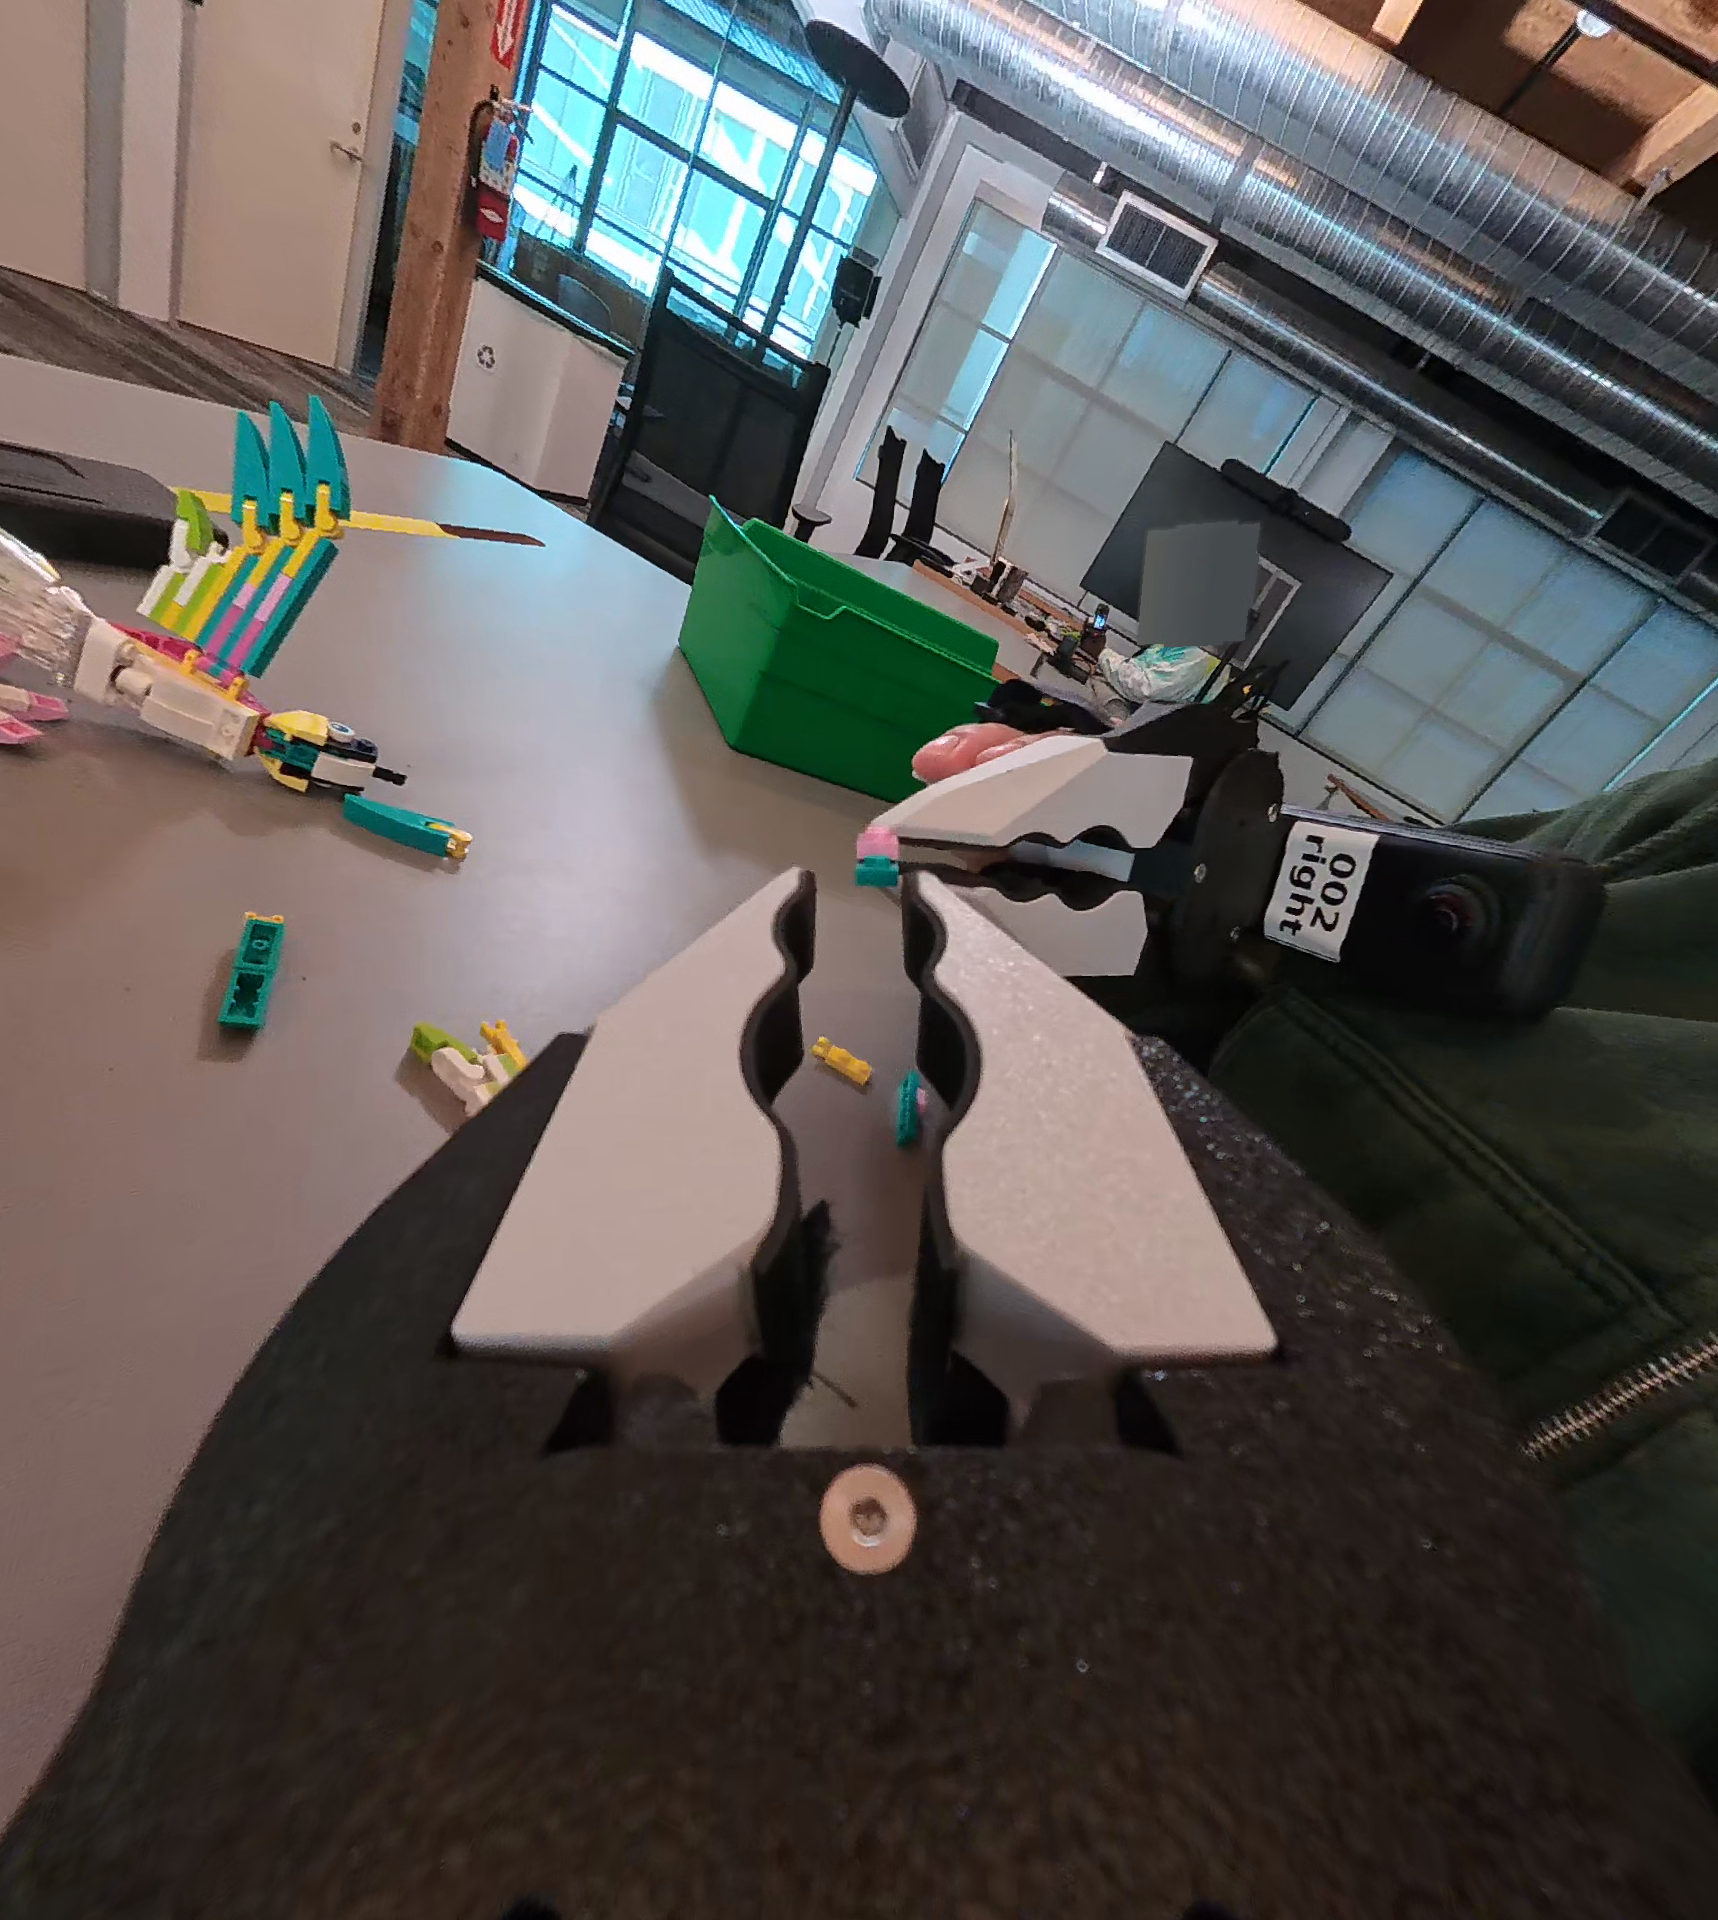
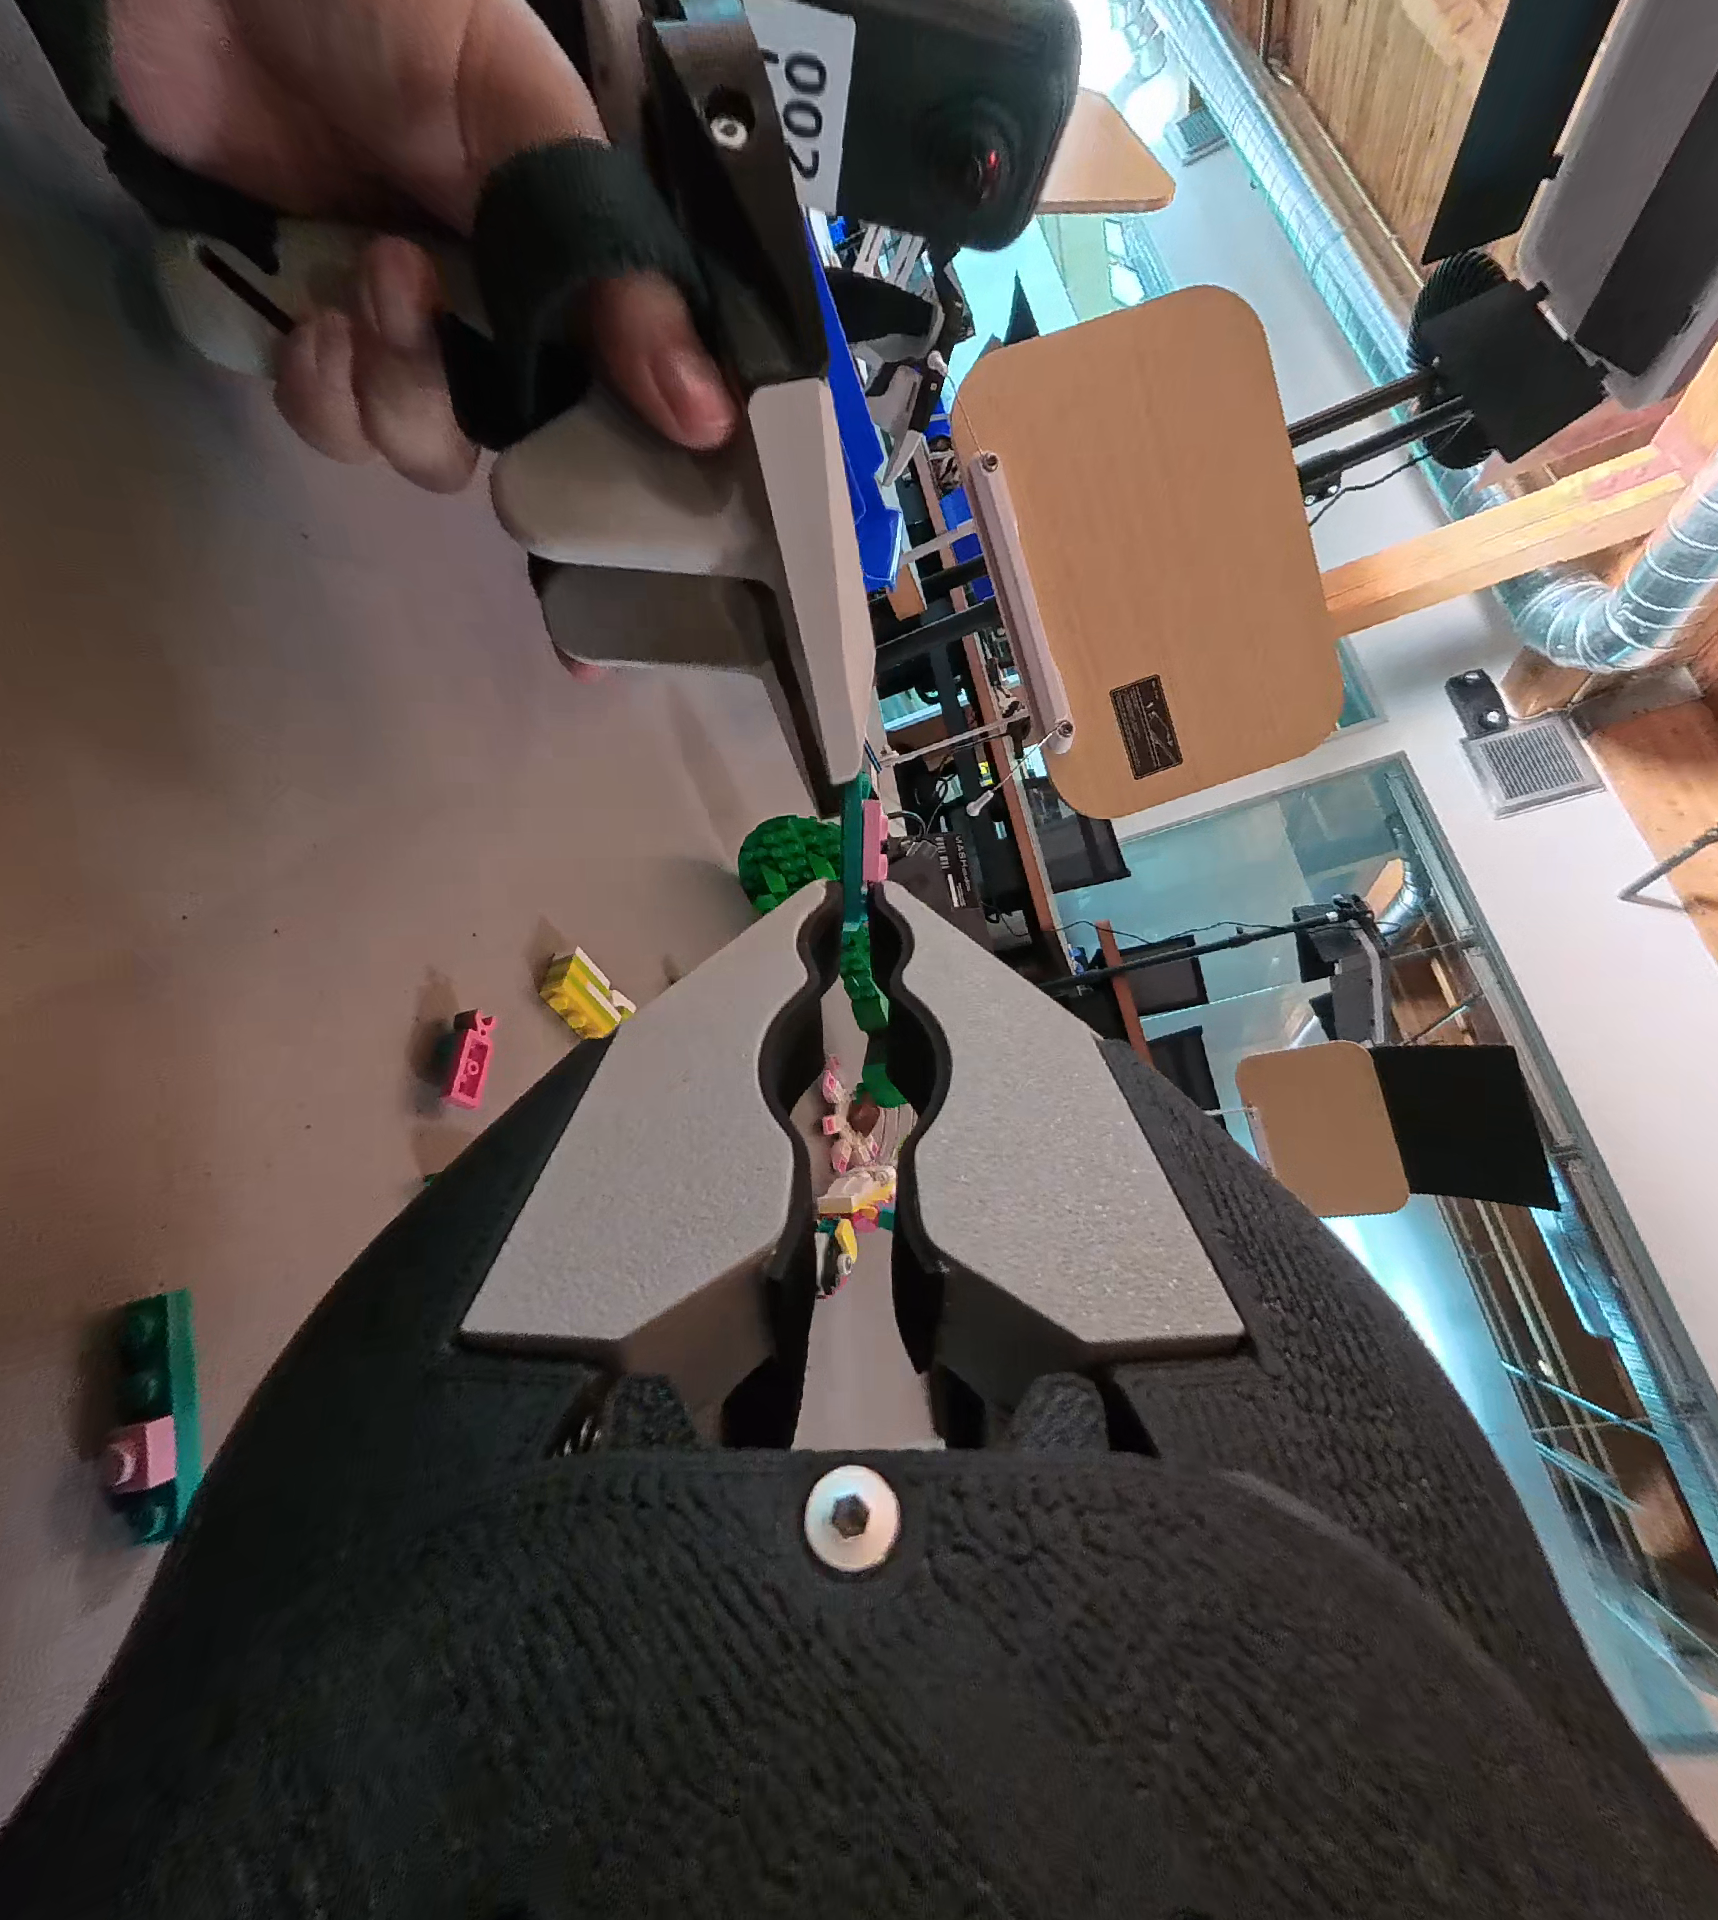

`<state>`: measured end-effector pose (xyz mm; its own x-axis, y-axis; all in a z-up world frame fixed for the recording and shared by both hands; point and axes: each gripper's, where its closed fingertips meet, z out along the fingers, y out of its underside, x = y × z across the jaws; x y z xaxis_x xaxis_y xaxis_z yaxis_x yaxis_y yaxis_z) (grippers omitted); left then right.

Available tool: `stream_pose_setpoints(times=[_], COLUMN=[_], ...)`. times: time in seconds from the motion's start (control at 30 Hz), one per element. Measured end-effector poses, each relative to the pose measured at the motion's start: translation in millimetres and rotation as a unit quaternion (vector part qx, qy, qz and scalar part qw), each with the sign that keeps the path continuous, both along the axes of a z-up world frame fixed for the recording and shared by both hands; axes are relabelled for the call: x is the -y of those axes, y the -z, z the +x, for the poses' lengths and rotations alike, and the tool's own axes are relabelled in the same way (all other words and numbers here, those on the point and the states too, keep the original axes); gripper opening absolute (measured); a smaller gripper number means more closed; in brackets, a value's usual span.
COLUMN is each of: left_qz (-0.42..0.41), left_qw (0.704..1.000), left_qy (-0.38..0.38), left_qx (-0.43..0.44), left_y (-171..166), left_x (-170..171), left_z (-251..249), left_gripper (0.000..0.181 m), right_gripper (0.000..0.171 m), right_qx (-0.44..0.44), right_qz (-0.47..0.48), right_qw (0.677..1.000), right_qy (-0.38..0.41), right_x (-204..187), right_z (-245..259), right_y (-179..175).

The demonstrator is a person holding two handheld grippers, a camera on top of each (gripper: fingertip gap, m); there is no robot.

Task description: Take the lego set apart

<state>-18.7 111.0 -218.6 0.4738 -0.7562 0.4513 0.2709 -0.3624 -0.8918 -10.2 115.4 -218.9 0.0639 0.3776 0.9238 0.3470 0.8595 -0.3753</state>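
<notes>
Two tongs meet above the grey table [image 1: 574, 675]: right tongs [image 2: 860, 899] clamp a teal-and-pink lego piece [image 1: 877, 858]; left tongs [image 1: 857, 883], slightly parted, hold nothing. The lego bird model [image 1: 242, 623] lies far left.

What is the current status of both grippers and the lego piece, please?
Right gripper shut on teal-and-pink piece. Left gripper open, tips beside it. Nothing blocking.
</notes>
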Motion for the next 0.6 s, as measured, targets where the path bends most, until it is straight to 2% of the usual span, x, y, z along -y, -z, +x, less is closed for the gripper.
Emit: stream_pose_setpoints(times=[0.13, 0.23, 0.33, 0.37, 0.43, 0.53, 0.6], left_qz=[-0.009, 0.001, 0.013, 0.019, 0.043, 0.112, 0.14], left_qw=[1.0, 1.0, 0.999, 0.997, 0.988, 0.944, 0.914], left_qy=[0.007, 0.006, 0.012, 0.018, 0.03, 0.048, 0.067], left_qx=[0.006, -0.003, -0.048, -0.07, -0.148, -0.307, -0.375], left_y=[2, 2, 8, 11, 22, 47, 62], left_x=[0, 1, 3, 5, 9, 17, 22], left_z=[2, 3, 4, 6, 7, 15, 22], left_gripper=[0.022, 0.007, 0.006, 0.006, 0.006, 0.006, 0.006], right_gripper=[0.002, 0.002, 0.003, 0.005, 0.022, 0.018, 0.012], right_qx=[0.002, 0.005, 0.013, 0.019, 0.044, 0.11, 0.144], right_qz=[0.0, 0.001, -0.018, -0.048, -0.164, -0.328, -0.357], right_qw=[1.0, 1.0, 1.0, 0.998, 0.983, 0.933, 0.917], right_qy=[-0.004, -0.004, -0.017, -0.032, -0.064, -0.101, -0.104], right_x=[2, 2, 4, 6, 12, 23, 26], right_z=[0, 0, 1, 2, 4, 9, 13], right_y=[2, 3, 8, 11, 20, 35, 44])
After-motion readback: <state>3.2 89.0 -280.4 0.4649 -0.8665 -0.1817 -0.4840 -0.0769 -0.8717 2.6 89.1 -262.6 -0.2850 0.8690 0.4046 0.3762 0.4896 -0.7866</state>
